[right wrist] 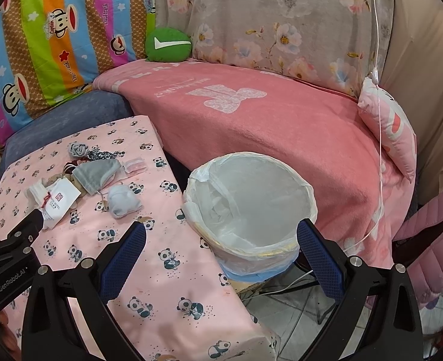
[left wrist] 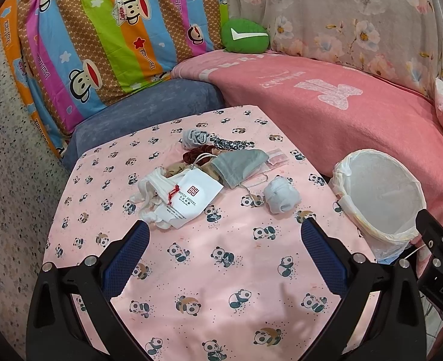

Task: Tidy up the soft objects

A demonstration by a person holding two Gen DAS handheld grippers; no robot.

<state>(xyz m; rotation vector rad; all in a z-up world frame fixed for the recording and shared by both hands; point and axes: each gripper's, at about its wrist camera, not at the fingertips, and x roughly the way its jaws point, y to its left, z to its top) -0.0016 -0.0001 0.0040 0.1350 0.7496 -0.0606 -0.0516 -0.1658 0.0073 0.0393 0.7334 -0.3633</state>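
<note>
A heap of soft items lies on the panda-print table (left wrist: 191, 270): a white drawstring pouch with red print (left wrist: 188, 200), white cloth (left wrist: 152, 189), a grey face mask (left wrist: 239, 165), a rolled pale-blue sock (left wrist: 281, 195), a grey fabric rose (left wrist: 194, 138), a leopard scrunchie (left wrist: 230, 144) and a dark red scrunchie (left wrist: 192, 155). My left gripper (left wrist: 226, 234) hangs open just short of the heap, nothing between its fingers. My right gripper (right wrist: 221, 234) is open above the table's right edge, in front of a bin lined with a white bag (right wrist: 251, 204). The same sock (right wrist: 123, 201) and pouch (right wrist: 58, 201) lie to its left.
A sofa with a pink blanket (left wrist: 341, 114) runs behind the table and bin. A green cushion (left wrist: 245, 36), a striped monkey-print cover (left wrist: 85, 45) and a floral cover (left wrist: 357, 15) stand at the back. A pink pillow (right wrist: 390, 132) lies right; cables and tiled floor (right wrist: 284, 310) show below the bin.
</note>
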